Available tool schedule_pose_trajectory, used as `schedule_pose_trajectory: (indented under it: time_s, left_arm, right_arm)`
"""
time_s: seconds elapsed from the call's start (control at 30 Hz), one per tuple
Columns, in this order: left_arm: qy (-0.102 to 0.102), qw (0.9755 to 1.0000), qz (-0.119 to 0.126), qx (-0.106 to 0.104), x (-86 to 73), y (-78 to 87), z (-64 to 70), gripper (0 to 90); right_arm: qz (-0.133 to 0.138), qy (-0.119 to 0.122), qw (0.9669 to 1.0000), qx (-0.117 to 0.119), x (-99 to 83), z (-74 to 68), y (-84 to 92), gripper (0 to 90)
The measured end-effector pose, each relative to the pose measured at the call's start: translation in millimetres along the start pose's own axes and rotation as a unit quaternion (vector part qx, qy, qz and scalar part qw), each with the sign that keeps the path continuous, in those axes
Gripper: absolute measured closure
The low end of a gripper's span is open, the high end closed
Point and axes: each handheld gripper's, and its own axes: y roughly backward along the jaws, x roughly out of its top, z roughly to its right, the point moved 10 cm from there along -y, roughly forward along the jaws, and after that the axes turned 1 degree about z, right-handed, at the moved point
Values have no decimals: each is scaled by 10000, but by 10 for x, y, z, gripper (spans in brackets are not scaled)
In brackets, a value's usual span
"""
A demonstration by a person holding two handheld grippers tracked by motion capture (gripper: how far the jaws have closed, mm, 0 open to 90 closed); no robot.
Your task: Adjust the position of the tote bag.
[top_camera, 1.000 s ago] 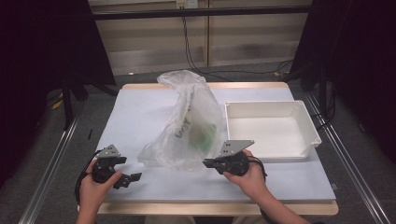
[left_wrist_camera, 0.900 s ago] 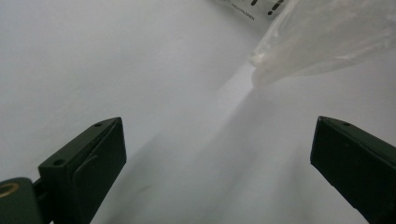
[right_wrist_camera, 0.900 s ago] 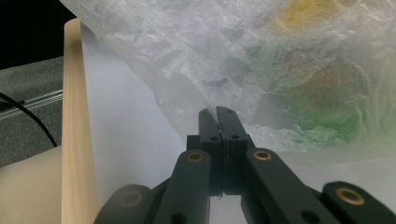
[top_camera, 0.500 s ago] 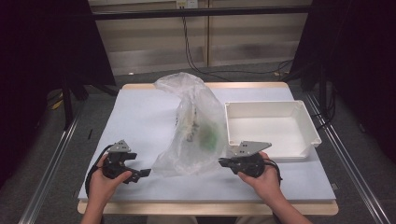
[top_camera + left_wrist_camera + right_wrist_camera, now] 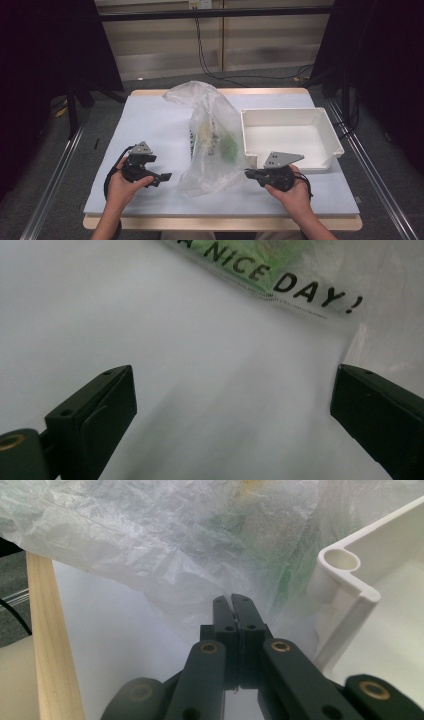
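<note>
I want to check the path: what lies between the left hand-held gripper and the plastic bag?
Nothing. In the high view, only bare table cover separates the left hand-held gripper from the bag; the left gripper view agrees.

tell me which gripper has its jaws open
The left gripper: its jaws stand wide apart facing the bag. The right gripper has them pressed together.

Clear plastic bag at table centre, standing crumpled, green and white contents visible inside. White tray just right of bag, on pale table. Left gripper near bag's lower left edge, apart from it. Right gripper at bag's lower right edge, just before tray's front wall. 2 hands enter from bottom.
</note>
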Motion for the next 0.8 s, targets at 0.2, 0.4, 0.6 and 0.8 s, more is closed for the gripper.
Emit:
schedule_pose_trajectory:
  time_s: [0.2,0.4,0.6,0.8]
  left_arm:
    - [21,10000,94,9,142,-100,-58,44]
    - [83,9998,171,36,280,-248,-150,41]
    - [38,9998,201,39,396,-364,-158,42]
    - [-12,9999,148,28,343,-387,-107,87]
  right_arm:
    - [2,-11,10000,1,5,-10,14,900]
    - [43,10,10000,39,16,-40,-1,854]
    - [68,-30,9999,89,43,-91,-7,660]
    - [-90,-26,9998,161,67,-154,-3,443]
